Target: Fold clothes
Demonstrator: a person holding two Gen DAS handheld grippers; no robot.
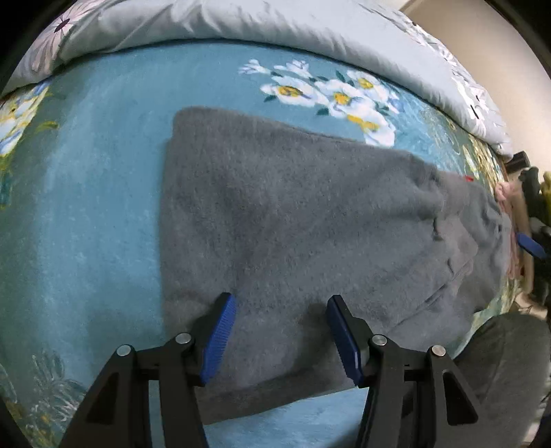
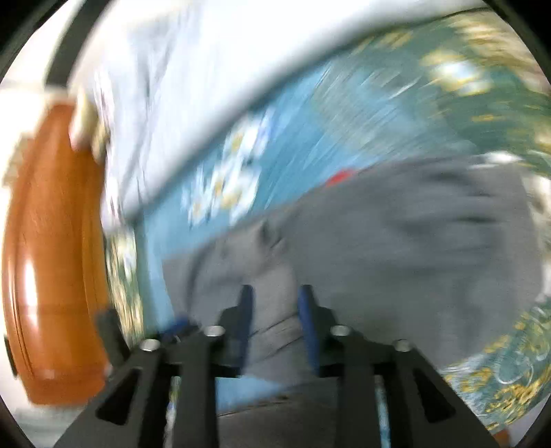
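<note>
My left gripper (image 1: 280,339) hangs over the near edge of the gray garment (image 1: 292,224), its ribbed blue pads (image 1: 220,337) spread apart and clamping nothing; the fabric lies flat beneath the gap. The garment is a thick, fuzzy fleece piece, roughly a trapezoid, spread from the centre out toward three o'clock, where it bunches into soft wrinkles. It lies on a plush teal blanket (image 1: 86,206) printed with white, yellow-centred flowers (image 1: 330,96) at one o'clock. A smooth, pale quilt (image 1: 241,24) is heaped along twelve o'clock.

The right wrist view is smeared by motion blur. My right gripper (image 2: 275,327) stands over a fold of the same gray fleece (image 2: 396,241), pads (image 2: 246,324) fairly close together, cloth showing between them; I cannot tell whether they pinch it. A glossy orange-brown wooden board (image 2: 51,258) curves at nine o'clock.
</note>
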